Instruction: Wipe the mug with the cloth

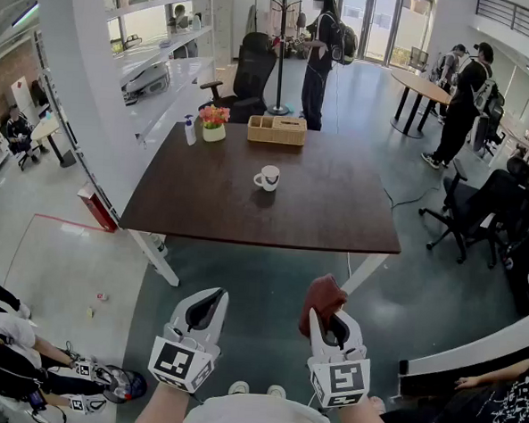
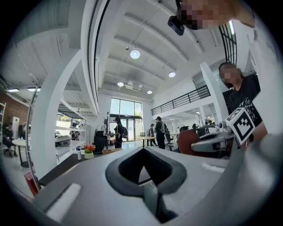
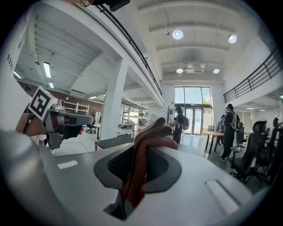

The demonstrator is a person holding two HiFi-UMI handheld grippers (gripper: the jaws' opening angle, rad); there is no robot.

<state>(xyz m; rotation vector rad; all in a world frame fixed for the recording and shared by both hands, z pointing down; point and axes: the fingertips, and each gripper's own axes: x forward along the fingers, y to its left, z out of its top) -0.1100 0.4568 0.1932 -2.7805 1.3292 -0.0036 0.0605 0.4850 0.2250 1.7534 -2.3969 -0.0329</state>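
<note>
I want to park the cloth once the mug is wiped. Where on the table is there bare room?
Most of the table is bare: the whole near half in front of the mug, plus wide strips left and right of it. The far edge is the crowded part, with the wicker basket, flower pot and spray bottle.

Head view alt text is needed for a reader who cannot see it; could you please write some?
The right gripper holds a reddish cloth and the left gripper is empty, both short of a dark table. A white mug stands near the table's middle, untouched.
</note>
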